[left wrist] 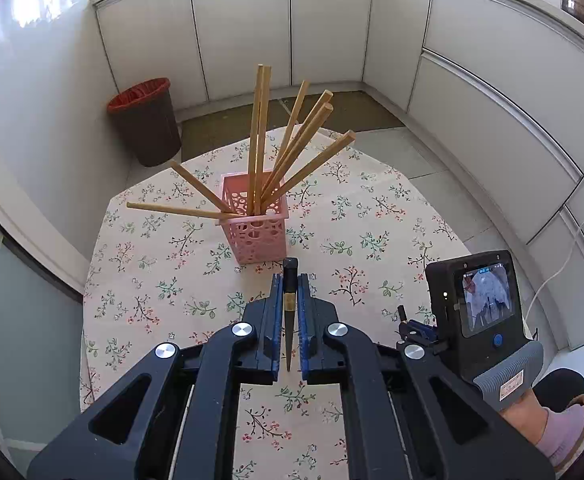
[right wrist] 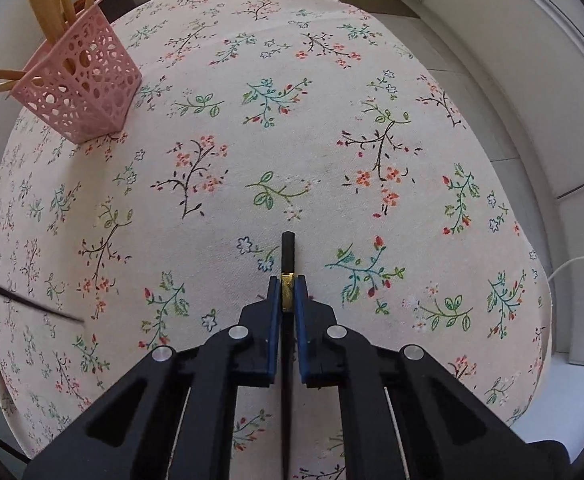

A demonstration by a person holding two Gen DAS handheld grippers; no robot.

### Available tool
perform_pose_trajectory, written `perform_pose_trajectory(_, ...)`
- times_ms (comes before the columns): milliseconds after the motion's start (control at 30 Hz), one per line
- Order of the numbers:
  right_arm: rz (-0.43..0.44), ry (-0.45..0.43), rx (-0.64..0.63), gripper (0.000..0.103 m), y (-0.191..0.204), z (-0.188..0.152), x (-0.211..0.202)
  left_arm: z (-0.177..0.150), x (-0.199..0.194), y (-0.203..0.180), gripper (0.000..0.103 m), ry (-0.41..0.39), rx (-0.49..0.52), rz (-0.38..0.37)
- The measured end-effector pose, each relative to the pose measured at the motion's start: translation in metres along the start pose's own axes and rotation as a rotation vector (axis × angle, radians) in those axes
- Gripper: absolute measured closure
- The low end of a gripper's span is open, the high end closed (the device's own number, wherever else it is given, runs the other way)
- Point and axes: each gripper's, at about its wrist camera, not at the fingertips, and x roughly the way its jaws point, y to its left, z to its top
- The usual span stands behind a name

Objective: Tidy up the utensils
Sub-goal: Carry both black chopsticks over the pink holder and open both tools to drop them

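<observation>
A pink perforated holder stands on the floral tablecloth with several wooden chopsticks fanned out of it. My left gripper is shut on a black chopstick with a gold band, just in front of the holder. The right gripper's body shows at the right of that view. My right gripper is shut on another black chopstick with a gold band, above the tablecloth. The pink holder sits far left in the right wrist view. A thin dark chopstick tip shows at the left edge.
A brown bin with a red liner stands on the floor beyond the table. White cabinets curve round behind and to the right. A white cable lies on the floor right of the table.
</observation>
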Motion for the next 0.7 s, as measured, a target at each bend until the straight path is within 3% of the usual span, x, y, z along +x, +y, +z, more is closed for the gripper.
perform_pose_trajectory(167, 0.084, -0.094, -0.019, 0.096, -0.005, -0.016, -0.048, -0.002, -0.016, 0.003, 0.097, -0.031, -0.013, 0.008)
perform_pose_trajectory(333, 0.125, -0.305, -0.099, 0.096, -0.005, -0.026, -0.123, 0.002, -0.028, 0.006, 0.097, -0.058, -0.034, 0.011)
perform_pose_trajectory(500, 0.168, -0.475, -0.154, 0.096, -0.007, -0.015, -0.185, 0.014, -0.041, 0.012, 0.097, -0.11, -0.075, 0.016)
perform_pose_trajectory(700, 0.272, -0.607, -0.169, 0.096, -0.001, 0.012, -0.255, 0.056, -0.073, 0.039, 0.097, -0.224, -0.16, 0.002)
